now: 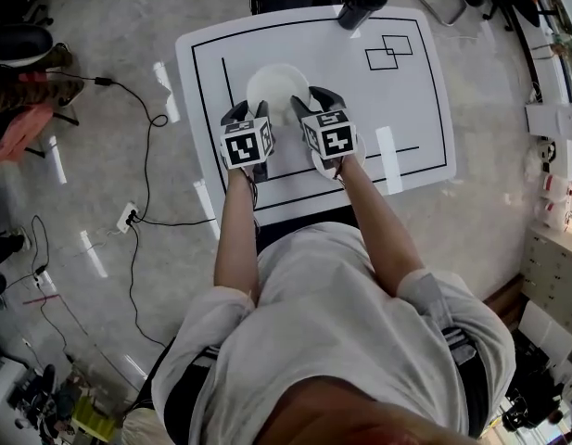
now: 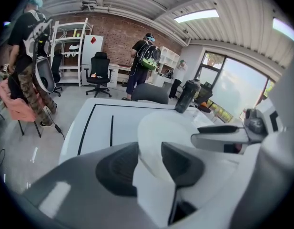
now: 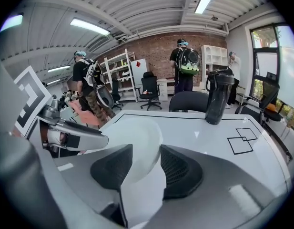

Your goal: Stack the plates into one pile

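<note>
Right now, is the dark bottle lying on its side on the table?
No, the dark bottle stands upright near the far edge of the table.

- The table (image 1: 411, 109) I'm working over is white, ruled with a black border line and two overlapping black square outlines (image 1: 388, 52).
- The plates (image 1: 276, 83) are plain white, barely distinct from the tabletop.
- My left gripper (image 1: 249, 111) and right gripper (image 1: 315, 102) have grey shells and black ribbed pads (image 2: 118, 168).
- The cubes (image 1: 247, 144) carry black-and-white square markers.
- The bottle (image 1: 363, 3) is black.
- The shirt (image 1: 341, 313) is off-white.
- The floor (image 1: 82, 202) is glossy grey, crossed by black cables (image 1: 142, 184).
- The far wall (image 2: 120, 35) is red-brown brick.
</note>
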A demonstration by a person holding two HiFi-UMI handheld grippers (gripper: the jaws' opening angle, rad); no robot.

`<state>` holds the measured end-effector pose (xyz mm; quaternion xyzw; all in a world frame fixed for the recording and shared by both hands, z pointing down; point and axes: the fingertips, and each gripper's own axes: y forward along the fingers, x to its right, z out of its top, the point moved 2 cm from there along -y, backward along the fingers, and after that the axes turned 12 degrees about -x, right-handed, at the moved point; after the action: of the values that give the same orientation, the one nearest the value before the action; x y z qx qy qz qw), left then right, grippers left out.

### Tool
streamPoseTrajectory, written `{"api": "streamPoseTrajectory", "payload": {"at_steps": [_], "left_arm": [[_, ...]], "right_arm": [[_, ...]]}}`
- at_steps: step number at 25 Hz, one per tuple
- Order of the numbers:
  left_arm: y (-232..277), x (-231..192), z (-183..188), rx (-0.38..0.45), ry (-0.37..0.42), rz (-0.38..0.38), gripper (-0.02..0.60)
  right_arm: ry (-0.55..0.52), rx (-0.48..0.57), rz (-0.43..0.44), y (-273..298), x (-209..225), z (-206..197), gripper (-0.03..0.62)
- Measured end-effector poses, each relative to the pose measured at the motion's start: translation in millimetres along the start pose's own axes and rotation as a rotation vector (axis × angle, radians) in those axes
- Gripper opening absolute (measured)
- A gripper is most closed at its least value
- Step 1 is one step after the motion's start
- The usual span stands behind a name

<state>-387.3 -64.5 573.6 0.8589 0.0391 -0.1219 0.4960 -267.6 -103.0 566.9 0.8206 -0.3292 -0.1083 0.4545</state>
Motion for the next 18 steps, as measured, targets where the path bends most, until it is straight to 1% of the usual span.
{"api": "streamPoseTrajectory", "payload": {"at_steps": [2,7,12,15,18], "left_arm": [[-5,5,-7,-0.001,0.001,-0.008,0.152],[-16,14,-15,0.027,-0.005,-0.008,0.152],[-23,17,-25,0.026,-0.021,0.02,0.152],[-27,29,-31,0.036,-0.025,0.035,0.152],[-33,39,-38,0.043,-0.025,0.046,0.152]], "right_arm": [[0.005,0.0,-0.011,-8,-2,-8,0.19],[-0.001,0.01,-0.018,-19,-5,-17,0.19],[-0.004,0.011,0.024,-27,-10,-30,0.189],[-0.024,0.009,0.032,-33,-5,-38,0.189],[-0.026,0.031,0.043,-45,-3,-43,0.189]]}}
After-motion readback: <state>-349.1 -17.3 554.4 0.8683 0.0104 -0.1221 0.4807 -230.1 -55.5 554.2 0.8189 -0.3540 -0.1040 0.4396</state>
